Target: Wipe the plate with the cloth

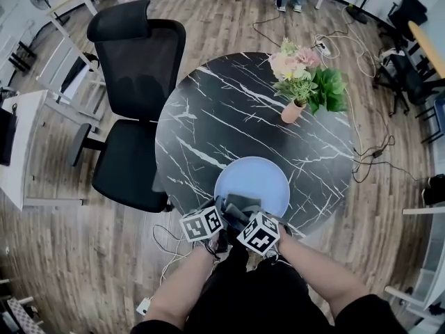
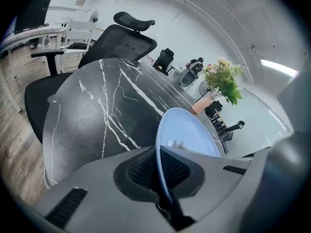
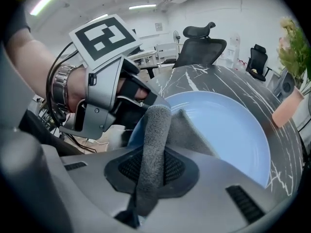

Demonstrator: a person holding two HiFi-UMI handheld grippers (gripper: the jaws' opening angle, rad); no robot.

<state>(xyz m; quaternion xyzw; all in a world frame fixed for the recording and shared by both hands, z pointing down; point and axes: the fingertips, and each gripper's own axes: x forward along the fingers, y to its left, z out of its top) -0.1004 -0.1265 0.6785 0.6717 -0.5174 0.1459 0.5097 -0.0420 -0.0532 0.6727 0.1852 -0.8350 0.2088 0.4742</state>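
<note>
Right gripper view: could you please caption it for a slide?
Right gripper clamps a grey cloth on the round pale-blue plate; left gripper pinches its rim.

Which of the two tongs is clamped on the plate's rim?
The left tongs: they pinch the near rim of the light blue plate, while the right tongs hold the grey cloth instead.

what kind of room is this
Probably an open office or lab workspace: a black mesh office chair stands beside the round marble table, a white desk sits at the left edge, and cables trail over the wood floor.
</note>
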